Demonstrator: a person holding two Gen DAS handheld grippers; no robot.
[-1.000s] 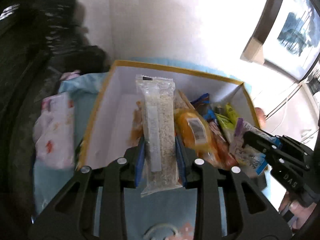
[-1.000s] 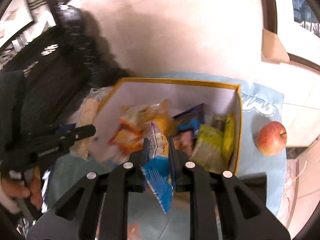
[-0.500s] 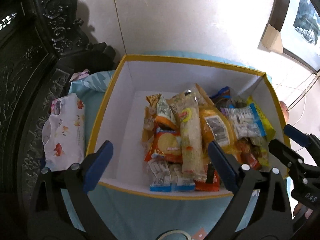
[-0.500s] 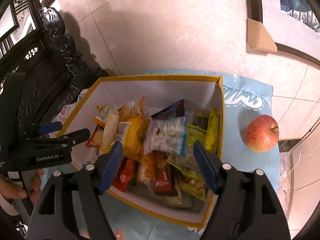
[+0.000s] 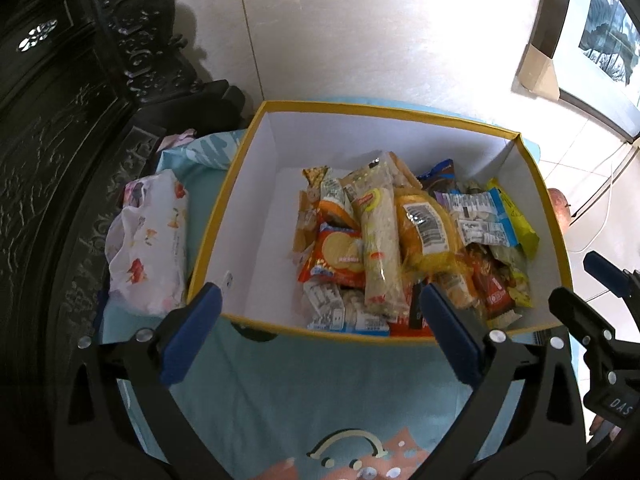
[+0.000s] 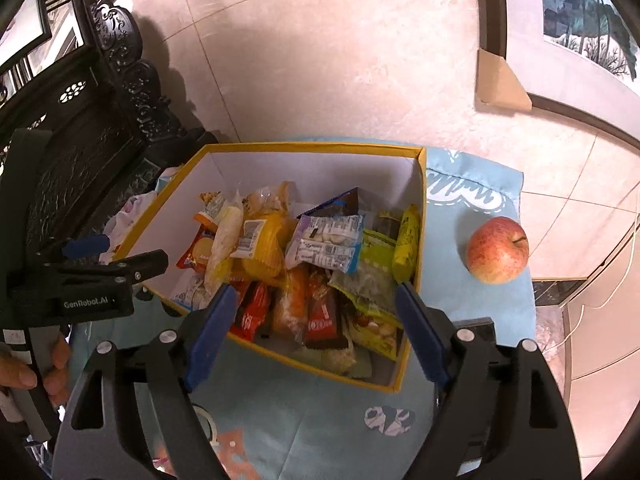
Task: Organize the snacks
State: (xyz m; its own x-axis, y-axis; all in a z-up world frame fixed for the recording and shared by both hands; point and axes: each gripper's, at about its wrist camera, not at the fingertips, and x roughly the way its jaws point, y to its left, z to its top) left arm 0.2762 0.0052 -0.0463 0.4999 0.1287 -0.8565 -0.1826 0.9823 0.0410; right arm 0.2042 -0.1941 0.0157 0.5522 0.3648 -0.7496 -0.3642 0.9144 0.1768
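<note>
Left hand-held gripper [image 5: 320, 330]: jaws spread wide and just opened further, nothing between the blue pads; it hangs over the near rim of the box, angled downward.
Right hand-held gripper [image 6: 316, 320]: jaws also well apart and just opened further, empty; it sits over the near right corner of the box.
Box [image 5: 384, 114]: yellow-rimmed, white inside, standing on the pale blue cloth [image 5: 304, 392] that covers the surface.
Snacks [image 5: 400, 240]: a loose heap of wrapped packets filling the right half of the box; the left half of the floor is bare.
Rice bar [image 5: 380, 248]: clear long packet on top of the heap, at 12 o'clock from the left hand-held gripper; its long axis runs 12 to 6 o'clock, roughly in line with that gripper's reach.
Purple-and-blue packet [image 6: 326, 242]: lies across the pile at 12 o'clock from the right hand-held gripper, long axis near 9 to 3 o'clock.
Apple [image 6: 497, 250]: outside the box on the cloth, at 2 o'clock from the right hand-held gripper, the nearer of the two.
Judgement: both releases look complete; any further item seems to lie outside the box.
</note>
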